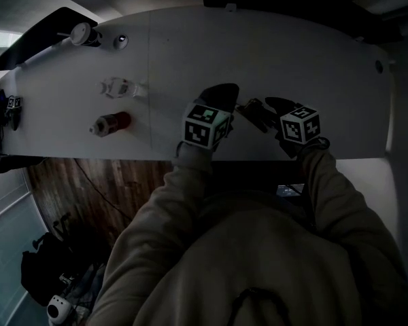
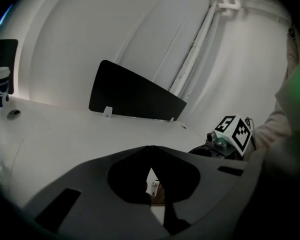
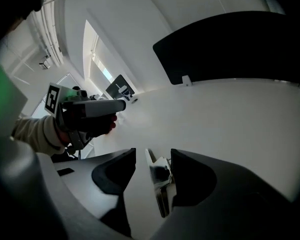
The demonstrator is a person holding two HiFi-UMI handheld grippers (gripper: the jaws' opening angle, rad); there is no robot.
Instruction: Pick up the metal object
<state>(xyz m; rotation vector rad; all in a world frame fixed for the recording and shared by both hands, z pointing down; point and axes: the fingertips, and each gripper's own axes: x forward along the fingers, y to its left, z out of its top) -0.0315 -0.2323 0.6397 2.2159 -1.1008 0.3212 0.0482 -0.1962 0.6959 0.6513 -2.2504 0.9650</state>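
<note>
The metal object (image 3: 160,180) is a small shiny clip-like piece standing on edge on the white table (image 3: 230,114). It sits between the jaws of my right gripper (image 3: 152,154), leaning against the right jaw with a clear gap to the left jaw, so this gripper is open. In the head view the right gripper (image 1: 250,111) points left at mid-table. Just left of it my left gripper (image 1: 223,92) points away from me. Its jaws meet at the tips (image 2: 150,149). A small brownish thing (image 2: 157,190) shows in the slit behind them; I cannot tell what it is.
At the table's left lie a red and silver cylinder (image 1: 111,123), a white bottle-like piece (image 1: 122,87) and a white round-topped thing (image 1: 81,34). A black panel (image 2: 135,96) stands along the far edge. The near table edge (image 1: 258,159) runs just below both grippers, over wooden floor (image 1: 88,182).
</note>
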